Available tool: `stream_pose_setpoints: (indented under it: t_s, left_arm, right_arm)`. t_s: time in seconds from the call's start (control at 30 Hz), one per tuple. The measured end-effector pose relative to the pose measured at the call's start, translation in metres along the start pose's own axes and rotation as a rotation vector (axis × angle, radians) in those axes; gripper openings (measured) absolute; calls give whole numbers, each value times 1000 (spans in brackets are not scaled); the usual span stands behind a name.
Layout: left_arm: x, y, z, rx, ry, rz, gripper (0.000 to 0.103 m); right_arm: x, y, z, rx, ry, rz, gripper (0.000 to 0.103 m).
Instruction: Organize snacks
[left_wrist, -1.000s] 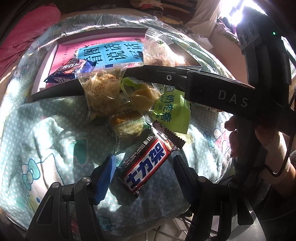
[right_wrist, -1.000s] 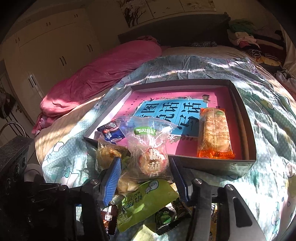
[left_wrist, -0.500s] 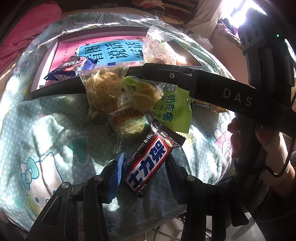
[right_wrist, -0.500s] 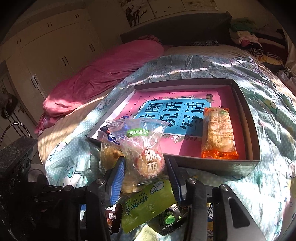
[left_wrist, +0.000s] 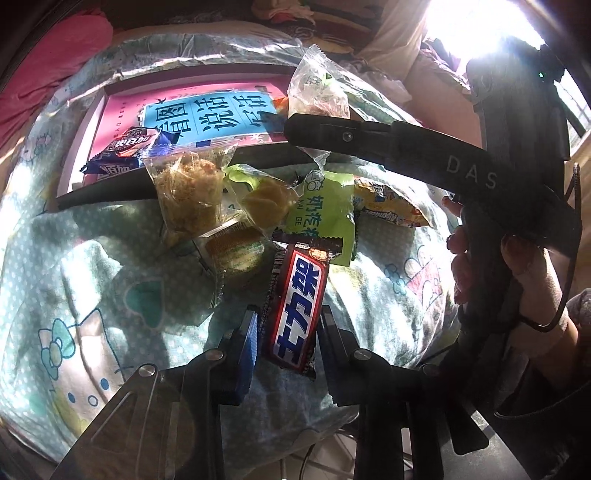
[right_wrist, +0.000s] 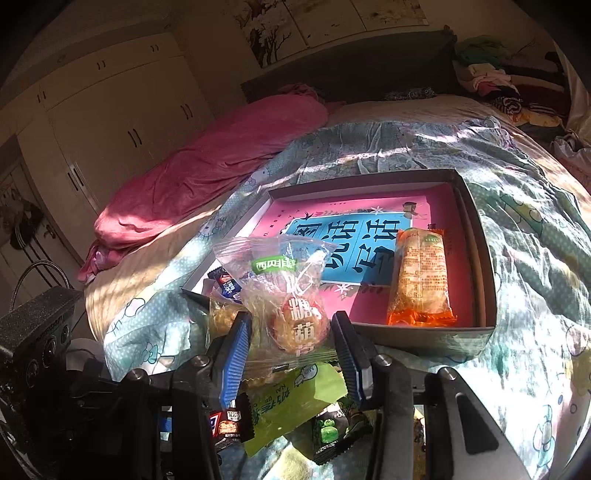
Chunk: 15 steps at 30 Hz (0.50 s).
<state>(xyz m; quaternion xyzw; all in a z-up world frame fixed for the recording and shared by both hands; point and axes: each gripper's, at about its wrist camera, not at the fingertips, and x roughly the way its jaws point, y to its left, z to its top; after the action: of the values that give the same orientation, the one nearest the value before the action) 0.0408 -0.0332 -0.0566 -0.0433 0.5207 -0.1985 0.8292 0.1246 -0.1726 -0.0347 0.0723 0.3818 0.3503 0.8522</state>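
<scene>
My left gripper (left_wrist: 286, 328) is shut on a red, white and blue chocolate bar (left_wrist: 297, 308), which stands lengthwise between the jaws above the bedspread. My right gripper (right_wrist: 291, 334) is shut on a clear bag with a round pastry (right_wrist: 291, 295) and holds it up above the near rim of the box. The bag also shows in the left wrist view (left_wrist: 317, 92). The shallow grey box (right_wrist: 480, 269) has a pink and blue bottom and holds an orange snack pack (right_wrist: 421, 277).
A loose pile of snacks lies on the bedspread before the box: a floss-cake bag (left_wrist: 188, 192), a green packet (left_wrist: 321, 218), a round biscuit (left_wrist: 232, 251), a blue cookie pack (left_wrist: 127, 151) on the box rim. A pink quilt (right_wrist: 207, 166) lies to the left.
My left gripper has closed on the chocolate bar, which turned more upright. My right gripper has closed on the pastry bag and raised it toward the box.
</scene>
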Motion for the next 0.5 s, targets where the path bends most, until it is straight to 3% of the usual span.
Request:
stream_pose_setpoints:
  t_s: [0.5]
  left_arm:
    - [-25, 3, 5, -27, -92, -28, 30]
  right_arm:
    - [-12, -3, 5, 5, -48, 2, 45]
